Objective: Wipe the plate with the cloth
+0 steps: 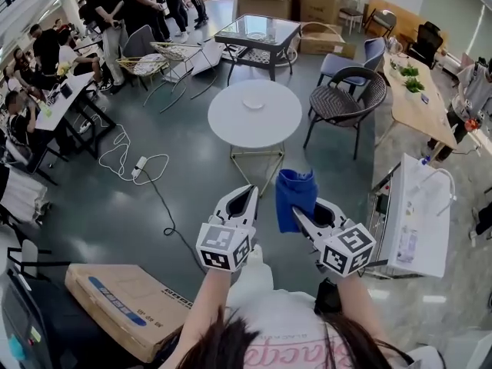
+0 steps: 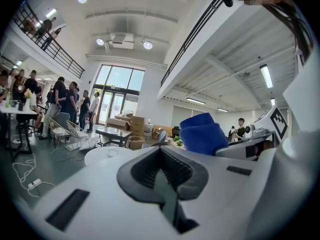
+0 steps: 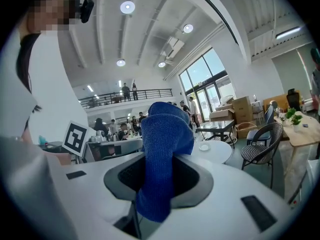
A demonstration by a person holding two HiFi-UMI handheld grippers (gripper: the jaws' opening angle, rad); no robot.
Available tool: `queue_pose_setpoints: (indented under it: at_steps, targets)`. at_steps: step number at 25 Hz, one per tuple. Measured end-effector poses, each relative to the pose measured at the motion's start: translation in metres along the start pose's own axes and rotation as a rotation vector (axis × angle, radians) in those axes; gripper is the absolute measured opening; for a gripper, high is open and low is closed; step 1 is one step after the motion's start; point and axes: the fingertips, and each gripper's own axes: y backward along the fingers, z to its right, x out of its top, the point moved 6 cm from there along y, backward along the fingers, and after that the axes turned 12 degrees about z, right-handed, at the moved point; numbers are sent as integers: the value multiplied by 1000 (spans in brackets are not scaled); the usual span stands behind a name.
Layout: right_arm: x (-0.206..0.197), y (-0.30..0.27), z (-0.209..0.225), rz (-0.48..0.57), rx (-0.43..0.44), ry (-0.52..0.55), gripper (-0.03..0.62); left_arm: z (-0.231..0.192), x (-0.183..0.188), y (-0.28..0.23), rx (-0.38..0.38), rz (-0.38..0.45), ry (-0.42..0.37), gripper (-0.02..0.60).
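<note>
Cloth [image 3: 161,144], blue and nubby, in right gripper's [image 1: 307,220] jaws

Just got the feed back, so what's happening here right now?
A person stands a little way back from the round white table, holding a tool in each hand. The right tongs are shut on a blue cloth, which sticks up out of them. The left tongs are shut and empty. The small plate sits on the table, untouched; wiping has not yet begun.

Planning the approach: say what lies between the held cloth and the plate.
Head view: between the blue cloth and the plate, only bare floor and part of the round table.
</note>
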Motion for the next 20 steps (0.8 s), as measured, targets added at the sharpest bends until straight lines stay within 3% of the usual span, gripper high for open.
queue_pose_setpoints:
  at_steps: [20]
  targets:
    - [18,-176,92,-11,-54,-1,133,-139,6,-146,-75,-18,-1,6]
